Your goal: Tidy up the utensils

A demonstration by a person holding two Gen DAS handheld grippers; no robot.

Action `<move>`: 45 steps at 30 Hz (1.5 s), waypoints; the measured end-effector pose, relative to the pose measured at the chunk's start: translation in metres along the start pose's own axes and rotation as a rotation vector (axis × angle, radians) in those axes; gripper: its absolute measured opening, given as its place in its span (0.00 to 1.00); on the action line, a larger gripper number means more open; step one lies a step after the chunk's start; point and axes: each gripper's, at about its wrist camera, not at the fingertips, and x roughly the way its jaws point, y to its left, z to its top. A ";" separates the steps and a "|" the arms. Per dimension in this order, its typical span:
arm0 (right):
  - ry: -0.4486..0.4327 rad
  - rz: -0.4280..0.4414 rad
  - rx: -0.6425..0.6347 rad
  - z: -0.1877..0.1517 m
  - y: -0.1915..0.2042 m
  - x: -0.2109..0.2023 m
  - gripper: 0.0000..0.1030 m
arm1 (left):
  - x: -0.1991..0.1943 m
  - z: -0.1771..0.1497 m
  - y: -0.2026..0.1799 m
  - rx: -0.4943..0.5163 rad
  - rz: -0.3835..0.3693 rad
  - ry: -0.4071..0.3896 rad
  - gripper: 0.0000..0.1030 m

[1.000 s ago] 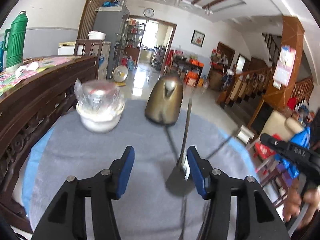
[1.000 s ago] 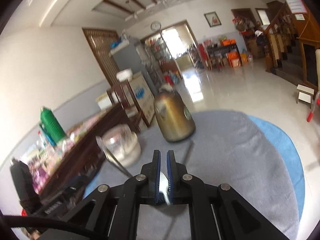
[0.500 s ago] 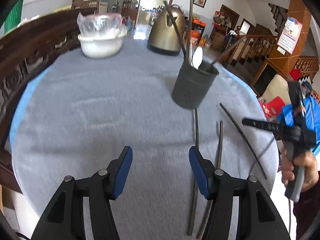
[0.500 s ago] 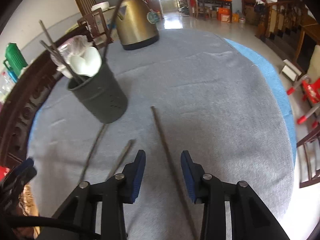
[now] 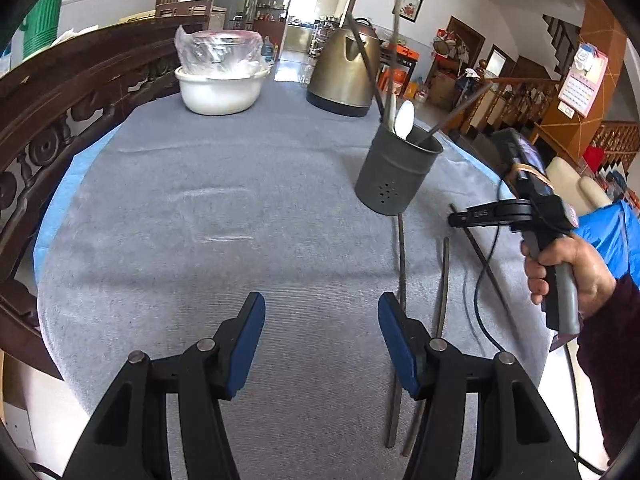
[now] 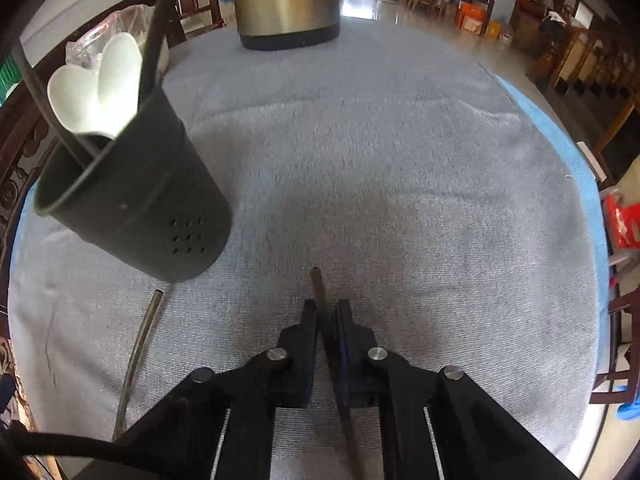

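A dark grey utensil holder [image 5: 394, 178] [image 6: 136, 208] stands on the grey tablecloth [image 5: 240, 220], with white spoons [image 5: 404, 118] [image 6: 100, 84] and several dark chopsticks sticking out of it. My right gripper [image 6: 326, 308] [image 5: 452, 220] is low over the cloth, shut on a dark chopstick [image 6: 318, 280] that lies flat, its tip showing just past the fingertips. My left gripper [image 5: 320, 312] hangs open above bare cloth with nothing between its fingers. Two more chopsticks [image 5: 401, 256] lie beside its right finger.
A brass-coloured kettle [image 5: 344, 72] [image 6: 288, 0] and a white bowl [image 5: 220, 84] under plastic wrap stand at the far side. Dark carved wooden furniture [image 5: 80, 92] borders the table on the left. Another loose chopstick [image 6: 140, 344] lies near the holder. A black cable [image 5: 480, 280] trails by the right hand.
Both grippers have dropped toward the table. The right one held a white spoon, then stood open over a chopstick, and has now closed on that chopstick. The left stayed open.
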 end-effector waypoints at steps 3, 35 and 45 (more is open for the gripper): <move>-0.057 0.050 0.042 -0.005 -0.010 -0.026 0.05 | -0.001 0.000 0.003 -0.008 0.000 -0.004 0.58; -0.779 0.165 0.111 0.035 0.061 -0.201 0.06 | -0.010 -0.009 -0.006 -0.007 -0.023 -0.005 0.58; -0.824 0.172 0.133 0.040 0.046 -0.225 0.06 | -0.010 -0.010 -0.006 -0.011 -0.028 -0.001 0.58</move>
